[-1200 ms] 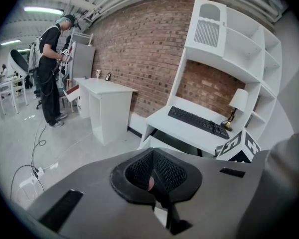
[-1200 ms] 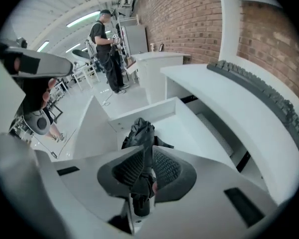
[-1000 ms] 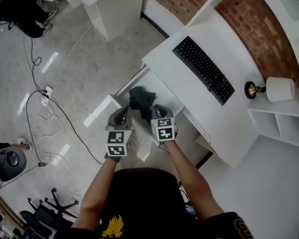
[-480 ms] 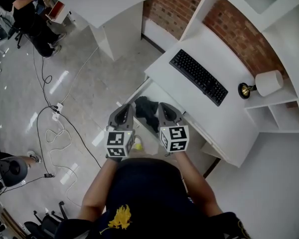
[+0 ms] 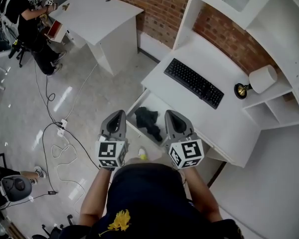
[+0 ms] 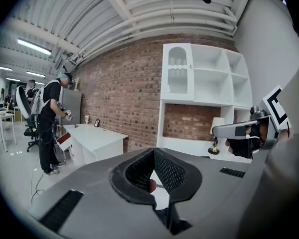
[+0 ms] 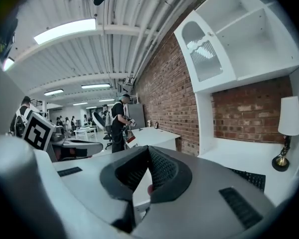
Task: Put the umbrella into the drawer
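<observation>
The black folded umbrella (image 5: 148, 121) lies crumpled in the open white drawer (image 5: 133, 116) under the desk's left end. Both grippers are held up in front of my body, above and nearer than the drawer, and touch nothing. My left gripper (image 5: 117, 116) is shut and empty; in the left gripper view (image 6: 154, 156) its pads meet at the tips. My right gripper (image 5: 170, 116) is shut too, with nothing between the pads in the right gripper view (image 7: 148, 149). The umbrella shows between the two grippers in the head view.
The white desk (image 5: 224, 126) carries a black keyboard (image 5: 193, 82) and a small lamp (image 5: 258, 80) by white shelves. A second white desk (image 5: 102, 19) stands at the back left with a person (image 5: 20, 14) beside it. Cables (image 5: 60, 128) trail over the floor.
Both grippers have risen from the umbrella in the drawer toward the camera and drawn apart. The umbrella stays in the drawer. The head view has lifted to show more of the room.
</observation>
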The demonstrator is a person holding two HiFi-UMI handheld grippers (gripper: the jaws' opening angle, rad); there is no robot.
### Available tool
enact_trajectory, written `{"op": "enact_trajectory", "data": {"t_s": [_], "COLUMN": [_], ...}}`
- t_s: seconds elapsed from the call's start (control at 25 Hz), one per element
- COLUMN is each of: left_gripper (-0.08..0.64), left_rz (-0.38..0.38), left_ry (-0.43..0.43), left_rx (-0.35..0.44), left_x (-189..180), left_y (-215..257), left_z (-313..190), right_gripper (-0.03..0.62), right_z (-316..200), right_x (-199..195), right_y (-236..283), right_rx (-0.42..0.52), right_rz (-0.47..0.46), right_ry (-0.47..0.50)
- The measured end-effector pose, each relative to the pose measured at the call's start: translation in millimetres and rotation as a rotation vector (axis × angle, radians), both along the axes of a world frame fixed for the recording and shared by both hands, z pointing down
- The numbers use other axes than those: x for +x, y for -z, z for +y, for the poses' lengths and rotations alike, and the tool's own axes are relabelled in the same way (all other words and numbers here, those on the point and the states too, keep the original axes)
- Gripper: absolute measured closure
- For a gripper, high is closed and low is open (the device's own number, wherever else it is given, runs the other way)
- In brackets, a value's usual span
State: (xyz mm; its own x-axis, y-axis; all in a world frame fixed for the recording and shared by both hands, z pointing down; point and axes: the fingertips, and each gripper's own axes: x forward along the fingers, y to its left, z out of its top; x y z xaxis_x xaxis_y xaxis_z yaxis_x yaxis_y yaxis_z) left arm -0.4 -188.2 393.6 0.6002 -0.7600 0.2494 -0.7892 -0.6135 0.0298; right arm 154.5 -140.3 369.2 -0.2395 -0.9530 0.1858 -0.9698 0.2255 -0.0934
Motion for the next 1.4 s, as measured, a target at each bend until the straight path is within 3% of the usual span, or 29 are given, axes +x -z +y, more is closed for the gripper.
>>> {"op": "enact_trajectory", "data": {"t_s": [0.56,1.4], "left_gripper": [0.543,0.543], "left_rz": [-0.007,0.001], "left_ry": [-0.061,-0.064], "left_rx": [0.035,0.048], "left_x": [-1.9,-4.1], "left_y": [18.1,22.6], "left_z": [12.7,22.7], "right_gripper": [0.591,0.591], "right_z": [21.7,27.9], "right_x": [-3.0,-5.4], "right_y": [14.6,24.4], "right_rx": [0.027,0.058], "right_rz": [0.072,0.075], "right_ry": [-0.047,-0.049]}}
